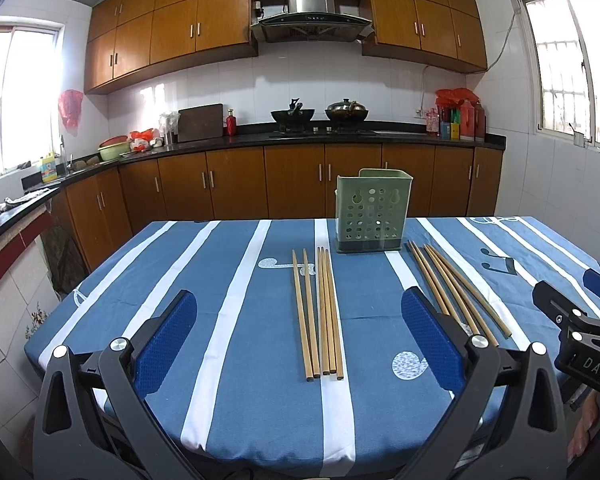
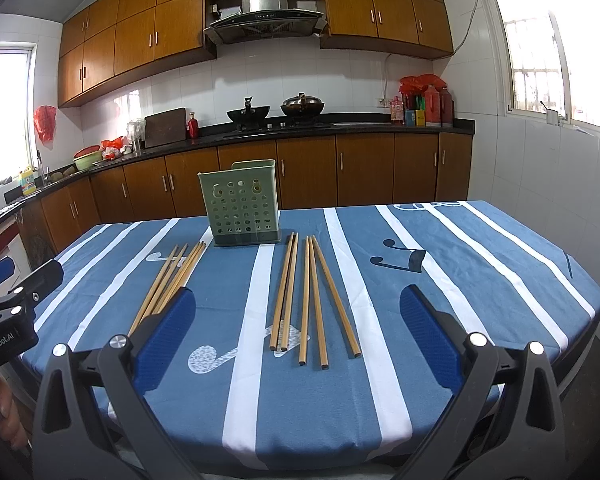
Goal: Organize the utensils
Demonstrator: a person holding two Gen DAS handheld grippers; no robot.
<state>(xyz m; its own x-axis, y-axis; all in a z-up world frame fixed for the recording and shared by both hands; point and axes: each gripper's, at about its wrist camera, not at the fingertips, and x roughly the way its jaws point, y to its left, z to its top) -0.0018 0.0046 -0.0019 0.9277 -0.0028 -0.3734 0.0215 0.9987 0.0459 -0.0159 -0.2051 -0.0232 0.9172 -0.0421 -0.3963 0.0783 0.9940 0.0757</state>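
Both the left gripper and right gripper hang spread and empty. Two bundles of wooden chopsticks lie just before the green perforated utensil holder. They look light, stiff and likely to roll, so pinch mid-shaft.

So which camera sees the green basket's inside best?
Neither sees inside. The right wrist view shows the green basket a bit better, with two sides and its rim. The left wrist view shows the basket more front-on, mostly its holey face.
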